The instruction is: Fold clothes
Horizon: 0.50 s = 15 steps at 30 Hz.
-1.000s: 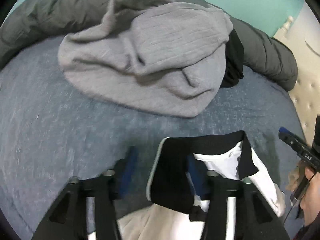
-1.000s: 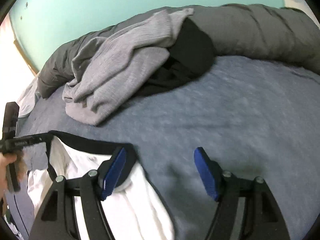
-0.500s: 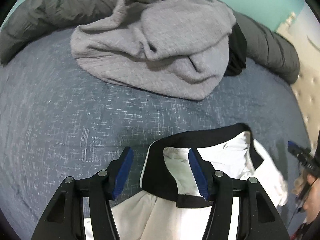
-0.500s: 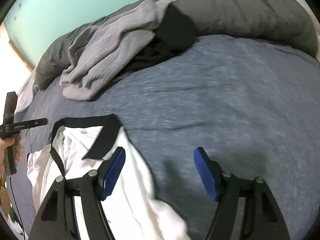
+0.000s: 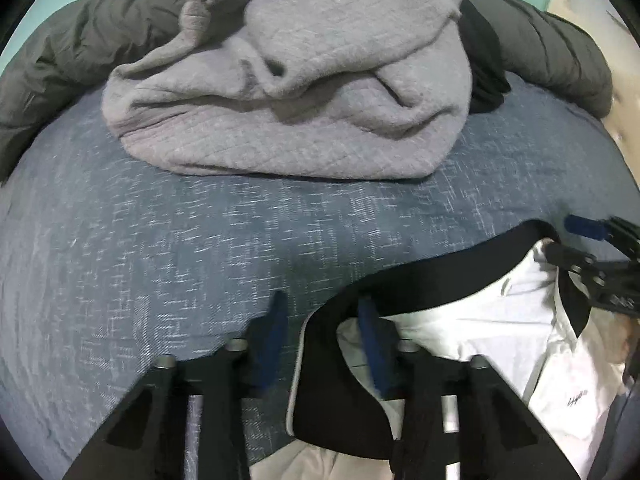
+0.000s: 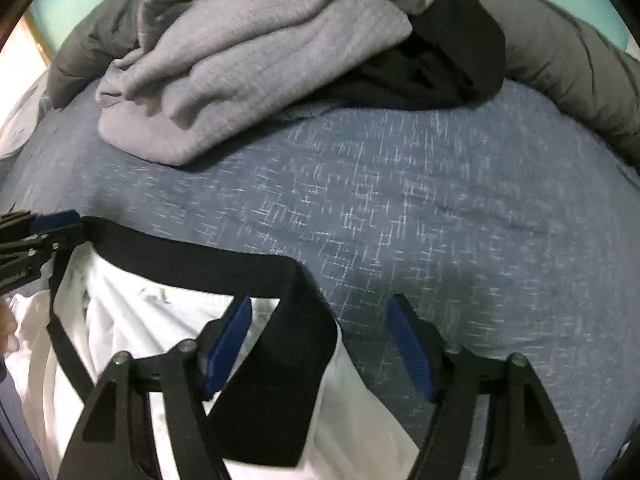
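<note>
Shirt (image 5: 492,320), white with a black collar (image 5: 432,276), lies near on the blue bedspread (image 5: 160,248), collar running left to right, each end between the closing, not yet gripping left gripper (image 5: 320,340) and right gripper (image 6: 320,340).

Smooth white shirt (image 5: 500,340), quilted grey knit sweater (image 5: 320,80), slubby blue bedsheet (image 5: 160,240)

Left gripper (image 5: 322,338): black frame, blue ribbed pads, silver pivot screws. Right gripper (image 6: 320,342): same build.
</note>
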Motion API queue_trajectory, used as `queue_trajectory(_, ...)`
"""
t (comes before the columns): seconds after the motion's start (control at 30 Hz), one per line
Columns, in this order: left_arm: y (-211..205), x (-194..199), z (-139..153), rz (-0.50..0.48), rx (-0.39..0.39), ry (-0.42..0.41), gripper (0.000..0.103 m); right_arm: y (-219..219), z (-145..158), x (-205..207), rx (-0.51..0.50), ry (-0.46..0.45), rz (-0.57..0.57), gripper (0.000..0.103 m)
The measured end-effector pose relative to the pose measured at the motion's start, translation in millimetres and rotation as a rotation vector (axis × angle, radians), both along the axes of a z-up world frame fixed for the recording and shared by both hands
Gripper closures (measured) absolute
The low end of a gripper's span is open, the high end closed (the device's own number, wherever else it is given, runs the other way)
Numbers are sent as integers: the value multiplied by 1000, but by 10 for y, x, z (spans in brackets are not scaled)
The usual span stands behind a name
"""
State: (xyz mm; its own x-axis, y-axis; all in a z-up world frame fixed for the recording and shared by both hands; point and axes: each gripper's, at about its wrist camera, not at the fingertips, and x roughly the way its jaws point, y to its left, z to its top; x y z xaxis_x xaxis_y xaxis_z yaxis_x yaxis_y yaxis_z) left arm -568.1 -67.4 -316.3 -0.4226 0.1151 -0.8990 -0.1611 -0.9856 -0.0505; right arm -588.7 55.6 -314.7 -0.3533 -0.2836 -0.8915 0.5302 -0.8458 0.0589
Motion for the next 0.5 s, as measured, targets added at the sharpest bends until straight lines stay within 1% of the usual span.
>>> queue_trajectory(0.03, 18, -2, 2, -6, -7, 8, 95, 5, -19, -18, -5, -4, -2, 74)
queue_trajectory(0.07, 42, -9, -1, -15, -13, 13, 97, 19, -20, -20, -6, 5, 0, 86)
queue_trajectory(0.13, 76, -26, 9, -19, -27, 32, 99, 72, 31, -5, -12, 48, 1, 93)
queue_trajectory(0.2, 83, -73, 53, -9, -11, 48, 99, 160, 126, -2, -23, 108, -8, 96)
queue_trajectory(0.3, 113, -162, 122, 6, 20, 60, 99, 280, 242, -59, -36, 156, -34, 99)
queue_trajectory(0.4, 170, -277, 162, 26, 57, 58, 99, 323, 289, -137, -39, 156, -60, 99)
queue_trajectory(0.5, 183, -357, 87, 59, 94, 37, 99, 323, 232, -203, -30, 131, -72, 99)
